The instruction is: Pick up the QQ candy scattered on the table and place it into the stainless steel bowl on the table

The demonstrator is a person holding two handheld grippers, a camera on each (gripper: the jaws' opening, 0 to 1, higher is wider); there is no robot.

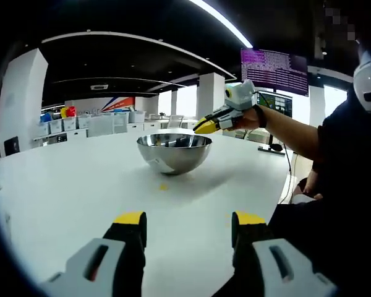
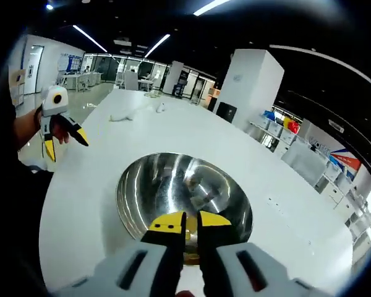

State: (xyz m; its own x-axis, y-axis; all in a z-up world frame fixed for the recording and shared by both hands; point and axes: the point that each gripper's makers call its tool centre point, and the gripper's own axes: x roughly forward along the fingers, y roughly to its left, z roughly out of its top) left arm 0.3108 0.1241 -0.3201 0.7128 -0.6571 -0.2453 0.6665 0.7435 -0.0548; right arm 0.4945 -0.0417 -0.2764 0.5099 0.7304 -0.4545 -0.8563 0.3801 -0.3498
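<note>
Right yellow-tipped gripper hangs over the round polished stainless steel bowl, jaws nearly closed, nothing visible between them; left gripper is open above the smooth white table; one small yellow candy lies just beside the bowl, toward the table's near edge.

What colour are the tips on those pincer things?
Yellow. The left gripper jaw tips show it best in the left gripper view; the right gripper tips match.
</note>
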